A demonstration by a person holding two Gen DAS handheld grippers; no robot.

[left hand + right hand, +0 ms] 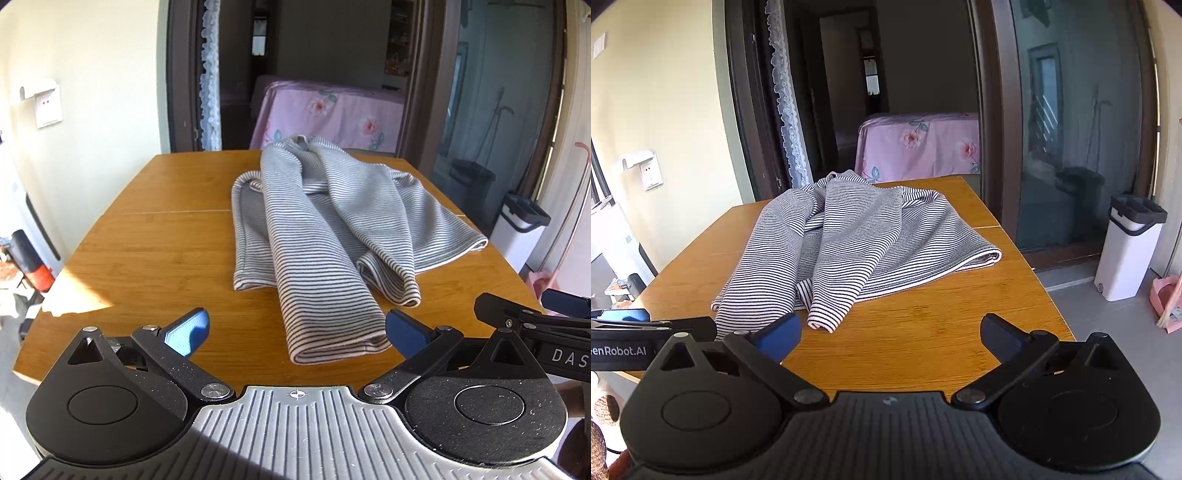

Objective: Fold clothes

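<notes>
At the far left a socket (48, 107) sits on the wall, and a sunlit patch falls on the near left corner of the table (147, 229). The left tool (295, 330) hangs low over the table's near edge with its blue pads spread wide and nothing between them; the nearest sleeve end lies just ahead of the gap, close to the right pad, though I cannot tell if it touches. The shirt (325, 221), striped grey and white, lies in the middle of the table with its collar toward the far edge. Both sleeves (317, 288) are brought in over the body and run down toward the near edge, so the sides look gathered in, loosely and with ripples, while the hem on the right lies out flat and wide. I judge the fold as partly done: sleeves in, but the length not yet halved, and the edges want squaring. Next to the right, the right tool (890, 332) is likewise wide open and empty, over bare wood, beside and apart from the sleeve ends. Beyond the table a bed (919, 147) with a pink cover shows through the doorway, and a white bin (1126, 254) stands on the floor at the far right.
</notes>
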